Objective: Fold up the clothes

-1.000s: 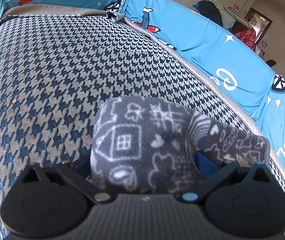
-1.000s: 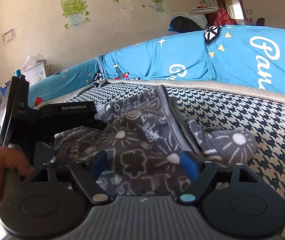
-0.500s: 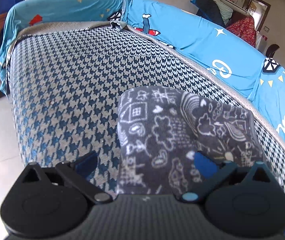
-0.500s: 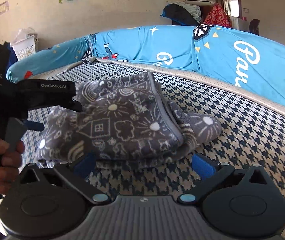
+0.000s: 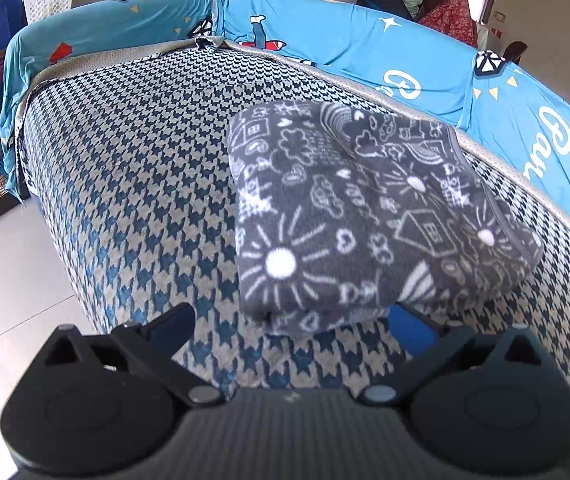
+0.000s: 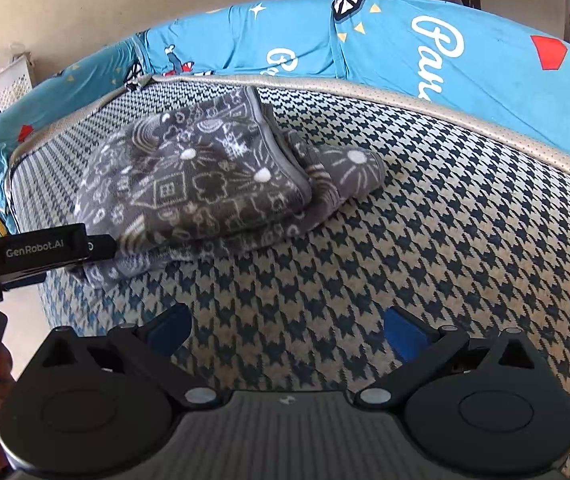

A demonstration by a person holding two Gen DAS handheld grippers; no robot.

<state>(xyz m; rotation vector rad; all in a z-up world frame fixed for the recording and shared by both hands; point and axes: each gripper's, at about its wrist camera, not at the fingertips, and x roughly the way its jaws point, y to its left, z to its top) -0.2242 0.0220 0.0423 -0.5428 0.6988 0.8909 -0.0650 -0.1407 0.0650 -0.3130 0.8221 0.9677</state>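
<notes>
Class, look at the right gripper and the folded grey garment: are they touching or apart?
Apart. The right wrist view shows the right gripper open, with bare houndstooth sofa seat between its fingertips and the grey garment.

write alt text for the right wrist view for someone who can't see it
A folded grey garment with white doodle prints lies on a houndstooth-patterned sofa seat, in front of blue printed cushions. The right gripper is open and empty in the foreground, and the left gripper pokes in beside the garment's near edge.
</notes>
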